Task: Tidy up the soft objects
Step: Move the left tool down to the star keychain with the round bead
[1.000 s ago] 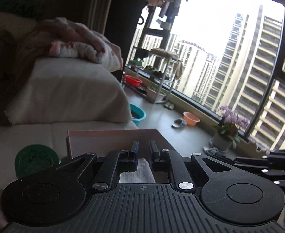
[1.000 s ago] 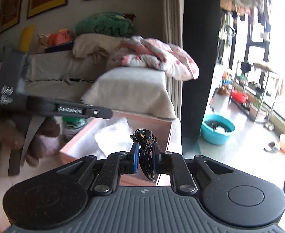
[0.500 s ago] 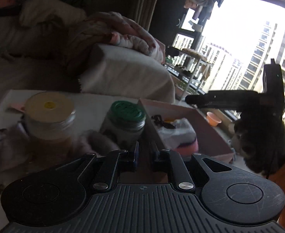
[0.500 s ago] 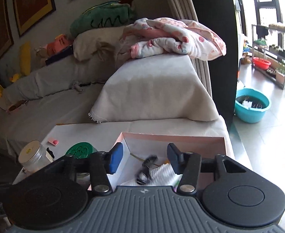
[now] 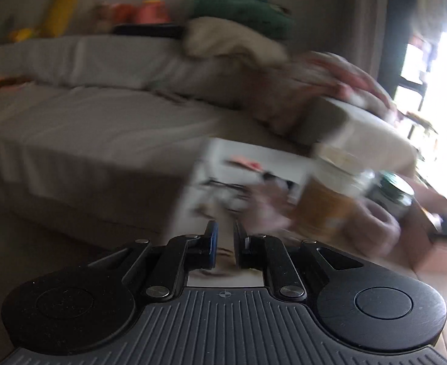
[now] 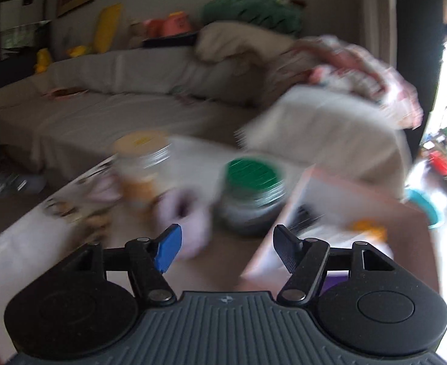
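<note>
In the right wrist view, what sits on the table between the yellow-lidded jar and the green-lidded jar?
A soft, pale lilac object, too blurred to identify, lies low on the table between the yellow-lidded jar and green-lidded jar. This shows in the right wrist view.

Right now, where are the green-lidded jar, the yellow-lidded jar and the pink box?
green-lidded jar (image 6: 251, 174): right wrist view, on the flat top of its lid.
yellow-lidded jar (image 6: 140, 143): right wrist view, on its lid, blurred.
pink box (image 6: 375, 196): right wrist view, on its far wall.
</note>
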A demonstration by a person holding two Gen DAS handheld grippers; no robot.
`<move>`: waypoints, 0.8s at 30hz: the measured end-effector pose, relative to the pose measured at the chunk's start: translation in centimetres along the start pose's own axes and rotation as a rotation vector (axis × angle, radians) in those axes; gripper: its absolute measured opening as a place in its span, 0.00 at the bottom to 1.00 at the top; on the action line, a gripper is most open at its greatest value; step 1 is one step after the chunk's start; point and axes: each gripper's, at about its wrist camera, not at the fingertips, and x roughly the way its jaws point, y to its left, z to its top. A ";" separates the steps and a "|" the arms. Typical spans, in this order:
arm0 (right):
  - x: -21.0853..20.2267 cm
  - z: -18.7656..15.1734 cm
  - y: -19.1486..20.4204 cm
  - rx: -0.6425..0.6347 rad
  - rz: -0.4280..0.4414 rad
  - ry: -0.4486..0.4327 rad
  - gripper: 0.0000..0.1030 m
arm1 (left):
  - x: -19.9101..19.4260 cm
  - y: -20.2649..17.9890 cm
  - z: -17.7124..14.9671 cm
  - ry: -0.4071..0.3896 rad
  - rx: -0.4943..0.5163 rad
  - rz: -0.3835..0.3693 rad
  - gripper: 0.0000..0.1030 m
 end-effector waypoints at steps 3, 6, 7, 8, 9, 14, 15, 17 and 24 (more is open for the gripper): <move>0.8 -1.6 2.1 -0.001 0.049 0.035 0.65 | 1.2 1.7 0.7 0.023 -0.031 -0.063 0.12; 1.1 -3.4 3.3 0.039 0.083 0.066 0.65 | 3.5 2.2 1.1 0.102 -0.004 -0.160 0.12; 1.2 -3.9 3.4 0.045 0.093 0.072 0.65 | 4.1 2.3 1.0 0.126 0.004 -0.182 0.12; 1.2 -4.4 3.6 0.040 0.097 0.077 0.65 | 4.7 2.4 1.1 0.148 0.002 -0.190 0.12; 1.2 -4.9 3.9 0.026 0.092 0.081 0.65 | 5.2 2.5 1.1 0.161 -0.007 -0.190 0.12; 1.4 -6.6 4.6 -0.045 0.059 0.099 0.65 | 6.3 2.9 0.1 0.217 -0.079 -0.257 0.12; 1.4 -6.6 4.3 -0.032 0.063 0.097 0.65 | 6.2 3.0 -0.2 0.230 -0.091 -0.283 0.12; 1.5 -6.7 3.8 -0.009 0.068 0.100 0.66 | 5.8 2.9 -0.7 0.244 -0.089 -0.310 0.12; 1.7 -6.7 3.9 -0.012 0.068 0.099 0.69 | 3.5 -0.9 -1.7 0.214 0.190 -0.239 0.12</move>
